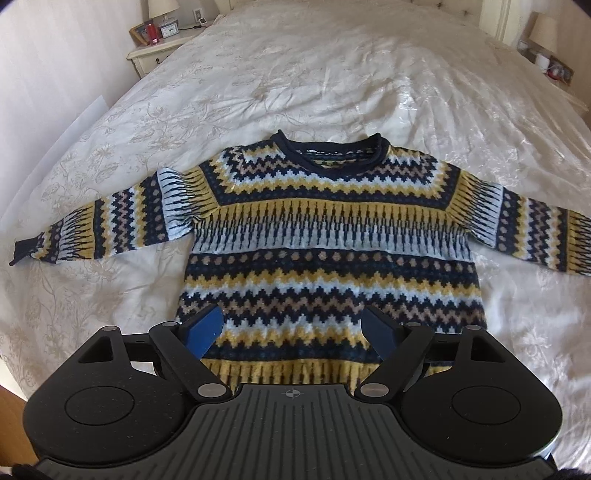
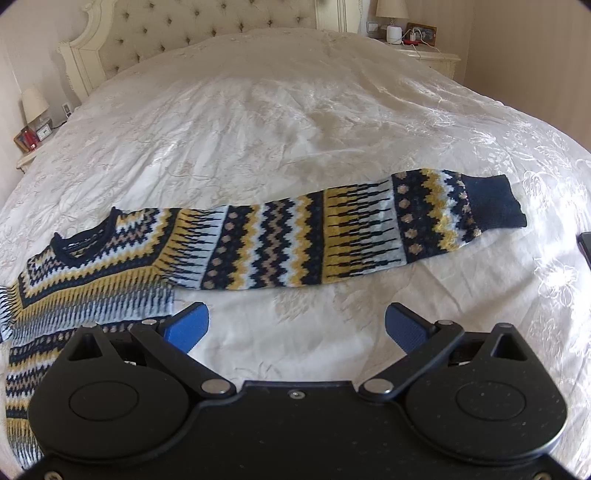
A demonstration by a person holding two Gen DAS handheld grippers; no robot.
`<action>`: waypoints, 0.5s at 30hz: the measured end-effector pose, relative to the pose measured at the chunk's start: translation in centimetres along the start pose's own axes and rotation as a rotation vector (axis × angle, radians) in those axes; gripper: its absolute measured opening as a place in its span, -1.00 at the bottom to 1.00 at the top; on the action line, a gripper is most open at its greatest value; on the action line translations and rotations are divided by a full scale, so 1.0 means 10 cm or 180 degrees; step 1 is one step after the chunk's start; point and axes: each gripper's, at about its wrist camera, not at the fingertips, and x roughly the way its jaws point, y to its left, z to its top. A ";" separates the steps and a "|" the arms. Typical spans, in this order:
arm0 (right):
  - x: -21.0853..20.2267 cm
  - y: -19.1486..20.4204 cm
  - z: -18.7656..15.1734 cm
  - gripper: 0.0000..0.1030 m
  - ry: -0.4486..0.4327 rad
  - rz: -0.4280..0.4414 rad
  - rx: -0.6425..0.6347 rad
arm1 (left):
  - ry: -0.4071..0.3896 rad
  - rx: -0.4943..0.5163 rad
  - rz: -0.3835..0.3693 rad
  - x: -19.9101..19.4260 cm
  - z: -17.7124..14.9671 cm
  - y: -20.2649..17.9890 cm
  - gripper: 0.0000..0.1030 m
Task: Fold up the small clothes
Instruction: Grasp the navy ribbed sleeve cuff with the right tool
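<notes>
Above the bedspread (image 1: 258, 85), my left gripper (image 1: 293, 328) hangs with its blue pads (image 1: 207, 328) spread wide and nothing between them, poised over the lower body of the patterned sweater (image 1: 325, 236). From there the garment runs away from me: hem nearest the claw, navy collar (image 1: 325, 147) farthest off, both sleeves thrown out flat to either side. My right gripper (image 2: 295, 325) is likewise wide open and empty-handed, held over bare bedspread just beside the sweater's body, with the right sleeve (image 2: 332, 236) stretched straight across the bed beyond it and ending in a navy cuff (image 2: 491, 201).

By my reading, the folding itself has not begun. The sweater is laid out face up and smoothed, which looks like preparation complete, but no sleeve has been turned in, no side brought over, and the hem lies unlifted. Everything that makes a fold remains ahead: sleeves across the chest, then the body doubled.

Farther out, a nightstand (image 1: 159, 51) with a red object and a small clock stands at the head of the bed on one side, another with a lamp (image 2: 391, 9) on the other. A dark flat object at the right view's edge is too cropped to identify.
</notes>
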 end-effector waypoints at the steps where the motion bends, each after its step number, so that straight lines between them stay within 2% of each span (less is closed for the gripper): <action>1: 0.07 -0.11 0.05 0.96 0.0016 -0.0015 0.0024 | 0.0015 0.0002 0.0019 0.01 0.01 -0.07 0.59; 5: 0.33 -0.45 0.18 0.86 0.0073 -0.0057 0.0187 | 0.0030 0.0014 0.0091 0.04 0.06 -0.25 0.59; 11: 0.61 -0.90 0.27 0.86 0.0069 -0.0150 0.0590 | 0.0111 0.0013 0.0231 0.10 0.09 -0.38 0.59; 15: 0.74 -1.15 0.28 0.85 -0.0004 -0.0101 0.0889 | 0.0169 0.0028 0.0297 0.13 0.09 -0.41 0.59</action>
